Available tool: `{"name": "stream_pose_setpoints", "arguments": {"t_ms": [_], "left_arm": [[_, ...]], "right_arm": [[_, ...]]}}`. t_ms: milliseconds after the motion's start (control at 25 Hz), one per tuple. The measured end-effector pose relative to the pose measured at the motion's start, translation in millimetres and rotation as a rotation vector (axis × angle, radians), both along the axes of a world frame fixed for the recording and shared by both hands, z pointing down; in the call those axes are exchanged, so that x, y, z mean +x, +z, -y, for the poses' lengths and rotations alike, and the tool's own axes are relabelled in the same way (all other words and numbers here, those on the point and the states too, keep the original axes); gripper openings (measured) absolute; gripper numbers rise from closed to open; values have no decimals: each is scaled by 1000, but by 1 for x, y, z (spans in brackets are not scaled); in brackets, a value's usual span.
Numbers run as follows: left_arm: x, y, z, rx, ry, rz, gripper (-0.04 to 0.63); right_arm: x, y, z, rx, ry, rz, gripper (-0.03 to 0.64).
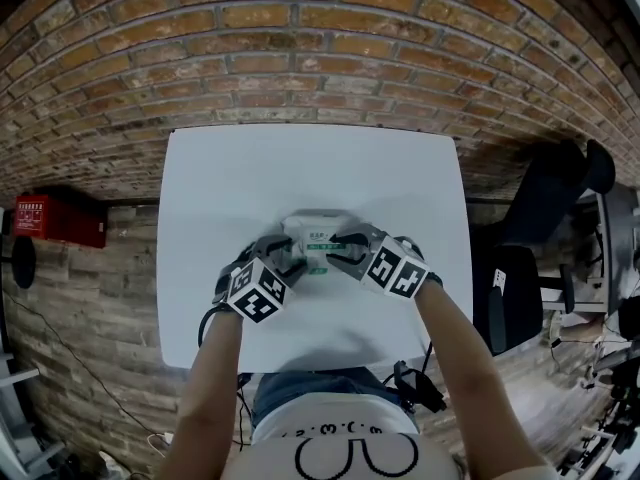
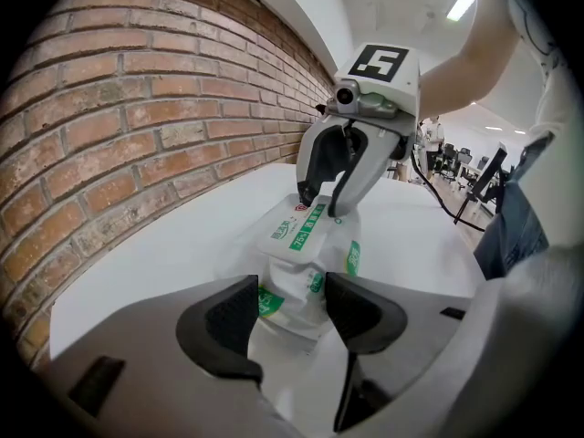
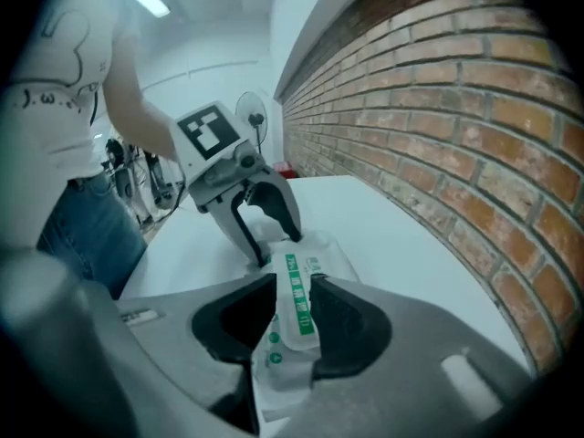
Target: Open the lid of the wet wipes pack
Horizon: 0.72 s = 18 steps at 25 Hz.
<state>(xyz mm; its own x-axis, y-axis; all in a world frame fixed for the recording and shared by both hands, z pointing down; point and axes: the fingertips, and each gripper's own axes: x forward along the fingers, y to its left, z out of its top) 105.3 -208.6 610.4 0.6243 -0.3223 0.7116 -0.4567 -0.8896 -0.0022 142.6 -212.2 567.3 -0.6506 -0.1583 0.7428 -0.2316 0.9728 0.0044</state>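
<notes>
Pack (image 1: 316, 256) is sitting about mid-table (image 1: 250, 178), well clear of all four edges, with its long axis running from the left edge to the right edge. The table's far edge is butting against the brick wall (image 1: 300, 58).

We're holding it from both ends.

Left gripper (image 1: 290, 266) is taking the end facing the left edge. We're clamping the soft body of the pack. Both pads (image 2: 224, 322) are pressing in, and the pack is crumpling and bulging between them. The jaws are slanting down toward the table.

Right gripper (image 1: 336, 252) is sitting at the end facing the right edge, also slanting down. We're pinching the lid (image 2: 301, 231). The white flap with the green stripe is running straight between the jaws, with one pad touching each long side. In the left gripper view, the right fingertips (image 2: 306, 167) are straddling the lid's far end.

The lid is lying along the top of the pack, its near end overhanging the crumpled part. We're not seeing whether it's lifting off or lying closed, so we can't tell.

The two grippers are nearly meeting over the pack, tips close but apart.
</notes>
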Motion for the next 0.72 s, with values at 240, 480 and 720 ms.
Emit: {"name": "stream_pose_setpoints", "arguments": {"t_ms": [240, 480, 720], "left_arm": [[0, 0, 0, 0, 1, -3, 227], [-2, 0, 1, -2, 4, -6, 227], [-2, 1, 1, 3, 10, 0, 227]], "right_arm": [[-7, 15, -8, 167, -149, -144, 116], [-12, 12, -12, 205, -215, -160, 61], [-7, -28, 26, 245, -44, -47, 15]]}}
